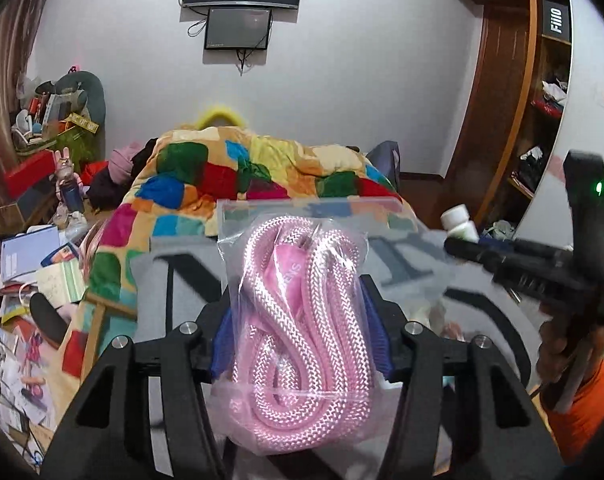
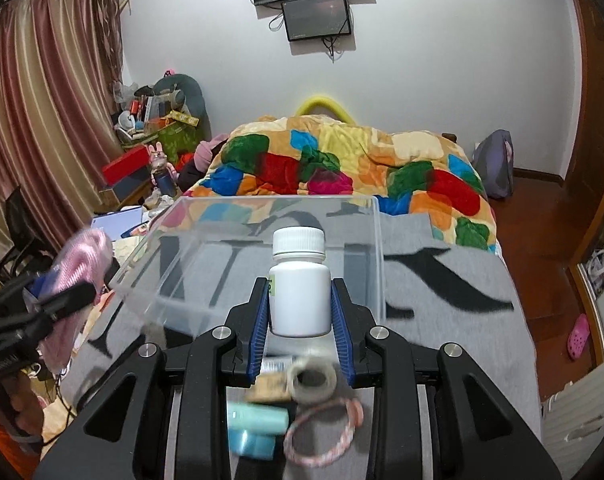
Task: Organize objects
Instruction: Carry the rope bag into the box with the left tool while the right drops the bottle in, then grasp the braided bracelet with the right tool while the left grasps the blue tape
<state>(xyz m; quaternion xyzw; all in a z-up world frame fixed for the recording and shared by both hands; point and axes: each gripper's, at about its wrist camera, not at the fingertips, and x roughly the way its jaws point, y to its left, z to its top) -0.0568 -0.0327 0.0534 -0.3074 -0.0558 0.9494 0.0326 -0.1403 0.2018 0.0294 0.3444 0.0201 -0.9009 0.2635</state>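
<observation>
My left gripper (image 1: 300,320) is shut on a clear bag of pink rope (image 1: 302,320), held up above the grey blanket; it also shows in the right wrist view (image 2: 84,264). My right gripper (image 2: 300,312) is shut on a white pill bottle (image 2: 300,284), held upright just in front of a clear plastic box (image 2: 378,248) on the bed. The bottle also shows in the left wrist view (image 1: 460,222). Below my right gripper lie a tape roll (image 2: 312,378), a teal tube (image 2: 258,420) and a pink-white cord ring (image 2: 322,432).
A colourful patchwork quilt (image 2: 342,164) covers the far half of the bed. A cluttered desk with papers (image 1: 22,280) is at the left. A wooden shelf unit (image 1: 542,100) stands at the right. A pink shoe (image 2: 578,336) lies on the wooden floor.
</observation>
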